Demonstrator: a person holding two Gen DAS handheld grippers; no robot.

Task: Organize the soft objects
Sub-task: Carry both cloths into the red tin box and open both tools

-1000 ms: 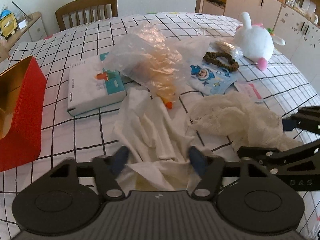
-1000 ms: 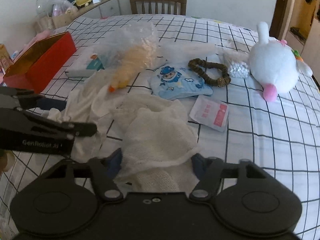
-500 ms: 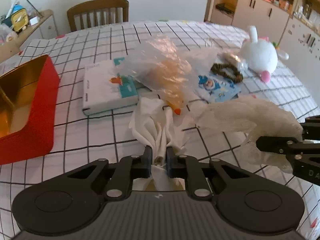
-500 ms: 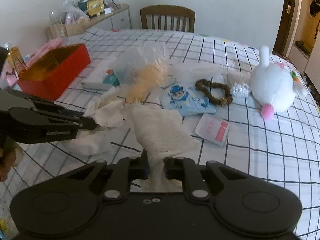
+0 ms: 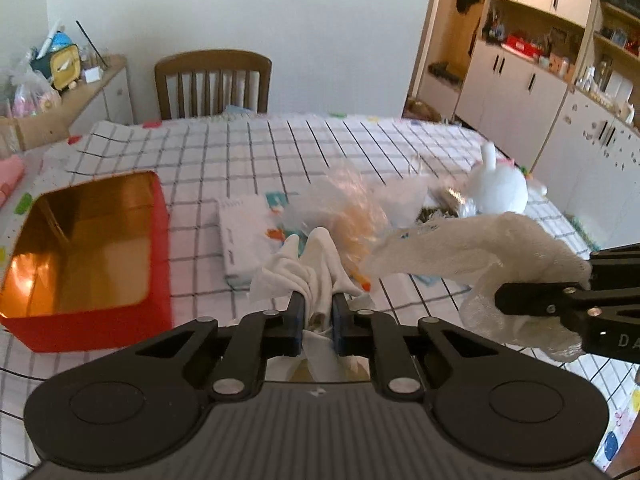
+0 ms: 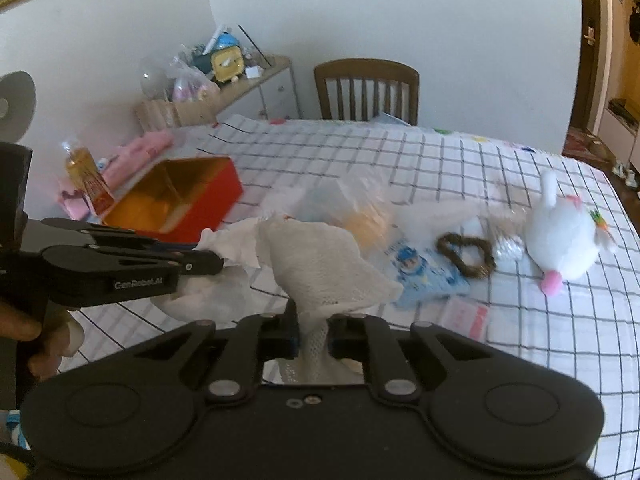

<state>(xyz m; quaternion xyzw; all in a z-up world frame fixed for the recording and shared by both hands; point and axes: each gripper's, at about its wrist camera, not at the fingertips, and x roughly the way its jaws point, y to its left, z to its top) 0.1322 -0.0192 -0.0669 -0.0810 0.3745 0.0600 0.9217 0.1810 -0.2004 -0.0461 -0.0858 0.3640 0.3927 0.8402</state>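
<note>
My left gripper (image 5: 316, 310) is shut on a smooth white cloth (image 5: 316, 268), bunched between its pads and lifted off the table. My right gripper (image 6: 312, 322) is shut on a cream gauze cloth (image 6: 320, 264), which also hangs above the table. In the left wrist view the gauze cloth (image 5: 472, 240) trails leftward from the right gripper at the right edge. In the right wrist view the white cloth (image 6: 236, 244) hangs from the left gripper at the left. An open red tin box (image 5: 92, 248) with a gold inside stands on the left of the table.
On the checked tablecloth (image 6: 500, 184) lie a clear plastic bag (image 5: 352, 200), a white tissue pack (image 5: 244, 232), a blue printed pouch (image 6: 424, 272), a brown scrunchie (image 6: 466, 256), a pink sachet (image 6: 468, 316) and a white plush toy (image 6: 560, 236). A wooden chair (image 5: 212, 80) stands behind.
Both grippers closed on their cloths, the left on the white one and the right on the gauze. Both have then risen, lifting the cloths off the table.
</note>
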